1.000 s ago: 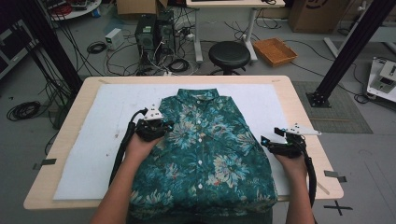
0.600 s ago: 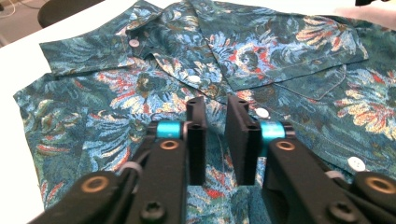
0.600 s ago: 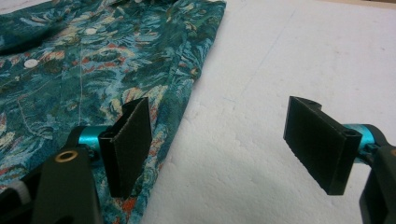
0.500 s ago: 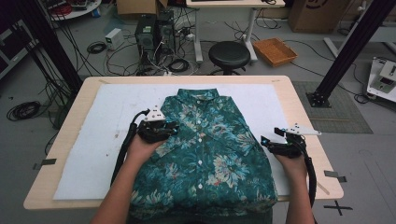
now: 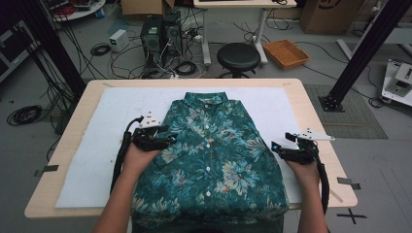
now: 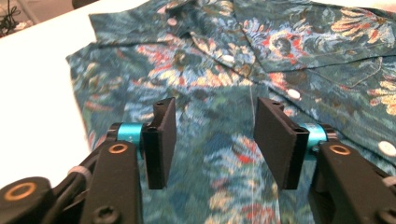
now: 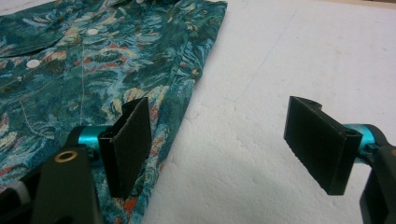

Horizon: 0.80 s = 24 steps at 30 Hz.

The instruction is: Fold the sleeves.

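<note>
High view: shirt (image 5: 214,160) flat, centre of surface (image 5: 311,102). Left gripper (image 5: 167,141) over shirt's left edge, jaws just been opening, nothing between. Right gripper (image 5: 277,148) at right edge, jaws apart, empty.

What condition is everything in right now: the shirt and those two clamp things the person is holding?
Shirt: buttoned, lying flat, sides folded in.
Left gripper: open above the shirt, nothing between its pads; jaws have just been opening.
Right gripper: open wide at the shirt's edge, holding nothing.
White mat: spread flat under the shirt.
</note>
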Tool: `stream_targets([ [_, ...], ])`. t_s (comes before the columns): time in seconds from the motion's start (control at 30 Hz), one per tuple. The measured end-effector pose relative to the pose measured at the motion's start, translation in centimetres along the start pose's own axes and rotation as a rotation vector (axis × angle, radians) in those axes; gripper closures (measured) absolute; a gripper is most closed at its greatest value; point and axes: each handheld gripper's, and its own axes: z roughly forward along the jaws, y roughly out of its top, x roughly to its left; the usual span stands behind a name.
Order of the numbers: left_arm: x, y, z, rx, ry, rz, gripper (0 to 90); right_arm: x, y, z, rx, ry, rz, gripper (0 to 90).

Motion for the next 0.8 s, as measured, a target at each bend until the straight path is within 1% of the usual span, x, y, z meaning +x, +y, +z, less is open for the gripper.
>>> stream_targets([
  [0.03, 0.0, -0.3, -0.6, 0.004, 0.014, 0.004, 41.9, 0.1, 0.0, 0.0, 0.005, -0.003, -0.007, 23.9],
  [0.07, -0.1, -0.5, -0.9, -0.009, 0.018, -0.001, 41.8, 0.1, 0.0, 0.1, 0.006, -0.003, -0.017, 23.9],
  [0.17, 0.0, -0.7, -1.6, -0.02, 0.021, -0.006, 38.0, 0.0, 0.1, 0.1, 0.007, 0.013, -0.011, 23.9],
  [0.2, 0.0, -0.7, -1.9, -0.02, 0.026, -0.003, 38.0, 0.0, 0.1, 0.1, 0.007, 0.013, -0.011, 23.9],
  [0.27, 0.1, -0.9, -2.6, -0.026, 0.033, -0.003, 35.0, -0.2, 0.1, 0.0, 0.002, 0.026, 0.01, 23.6],
  [0.3, 0.1, -0.9, -2.6, -0.026, 0.033, -0.003, 33.5, -0.2, 0.1, -0.1, 0.0, 0.027, 0.019, 22.7],
  [0.33, 0.1, -1.0, -2.8, -0.03, 0.036, -0.013, 32.4, -0.2, 0.1, -0.1, 0.004, 0.033, 0.031, 22.5],
  [0.37, 0.1, -1.1, -2.9, -0.027, 0.033, -0.015, 31.2, -0.3, 0.1, -0.1, 0.008, 0.041, 0.039, 22.4],
  [0.47, 0.2, -1.3, -3.4, -0.014, 0.032, 0.002, 29.1, -0.2, 0.3, -0.3, 0.012, 0.042, 0.031, 22.3],
  [0.5, 0.3, -1.3, -3.5, -0.01, 0.031, 0.01, 28.1, -0.2, 0.6, -0.5, 0.015, 0.055, 0.035, 21.8],
  [0.63, 0.6, -1.4, -3.7, -0.013, 0.042, -0.003, 25.2, 0.0, 1.2, -0.9, 0.006, 0.072, 0.04, 21.7],
  [0.67, 0.7, -1.4, -3.7, -0.018, 0.04, -0.008, 24.4, 0.1, 1.7, -0.9, 0.006, 0.084, 0.034, 21.6],
  [0.73, 0.8, -1.4, -3.7, -0.015, 0.039, -0.004, 23.7, 0.1, 1.9, -0.9, 0.007, 0.089, 0.038, 21.6],
  [0.77, 0.8, -1.4, -3.6, -0.015, 0.039, -0.003, 23.0, 0.1, 2.3, -0.9, 0.017, 0.108, 0.037, 21.4],
  [0.8, 0.9, -1.5, -3.6, -0.016, 0.039, -0.004, 22.9, 0.2, 2.5, -0.9, 0.019, 0.113, 0.032, 21.5],
])
